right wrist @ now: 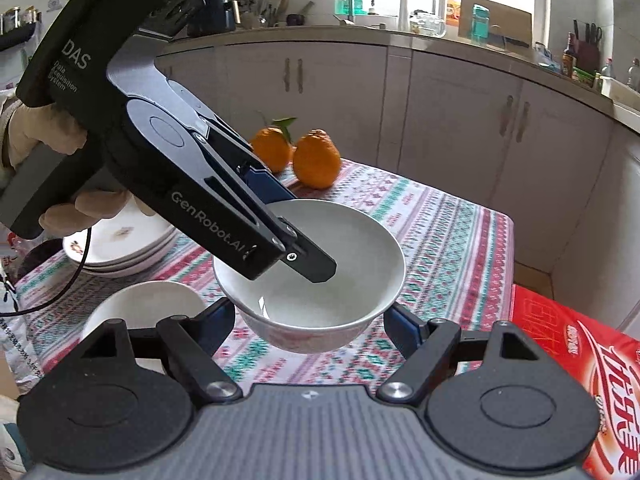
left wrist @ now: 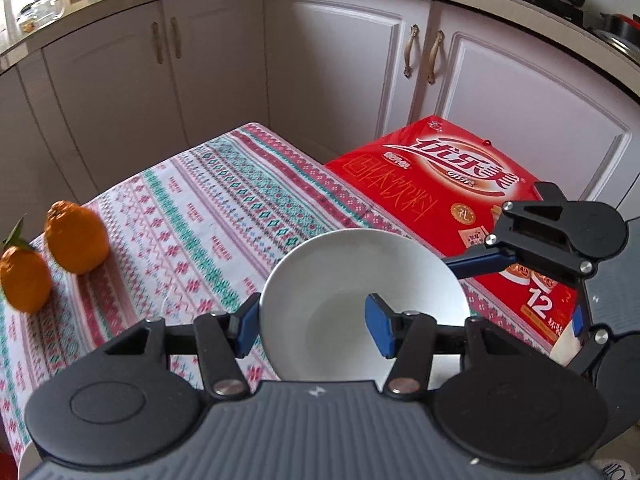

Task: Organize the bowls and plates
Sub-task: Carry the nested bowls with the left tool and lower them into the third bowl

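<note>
Two tongs share one bowl above the worktop: left tongs clamped on its rim, right tongs apart, flanking its base. Plates already stacked; second bowl beside them. Nesting appears outstanding.

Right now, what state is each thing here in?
Bowl: upright, empty, held by its rim.
Left gripper: shut on bowl.
Right gripper: open, holding nothing.
Plates: stacked.
Second bowl: upright, untouched.
Cabinet doors: shut.
</note>
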Demonstrator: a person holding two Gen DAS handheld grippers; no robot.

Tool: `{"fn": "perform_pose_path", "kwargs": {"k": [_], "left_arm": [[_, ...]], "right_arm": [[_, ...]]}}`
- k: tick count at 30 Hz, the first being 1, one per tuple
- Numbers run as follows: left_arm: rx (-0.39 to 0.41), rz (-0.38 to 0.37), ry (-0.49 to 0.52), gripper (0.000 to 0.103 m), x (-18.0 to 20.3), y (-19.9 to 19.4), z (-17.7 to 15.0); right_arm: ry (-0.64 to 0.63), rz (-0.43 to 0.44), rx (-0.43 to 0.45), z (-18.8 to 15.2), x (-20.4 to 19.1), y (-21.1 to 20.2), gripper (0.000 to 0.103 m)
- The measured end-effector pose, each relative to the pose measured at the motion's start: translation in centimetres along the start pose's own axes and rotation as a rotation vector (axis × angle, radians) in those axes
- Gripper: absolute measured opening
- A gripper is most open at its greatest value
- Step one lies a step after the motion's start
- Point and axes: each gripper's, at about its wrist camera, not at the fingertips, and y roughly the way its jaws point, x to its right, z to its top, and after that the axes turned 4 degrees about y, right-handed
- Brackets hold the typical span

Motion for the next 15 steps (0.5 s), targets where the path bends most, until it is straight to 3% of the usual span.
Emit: {"fn": "perform_pose_path", "kwargs": {"k": [15], "left_arm": [[0.051,0.079,-0.050,0.054,0.1,-5.8,-4.7]], "right_arm": [[-0.059,0.061,0.003,0.1,-5.9,-1.4,0.085]]}}
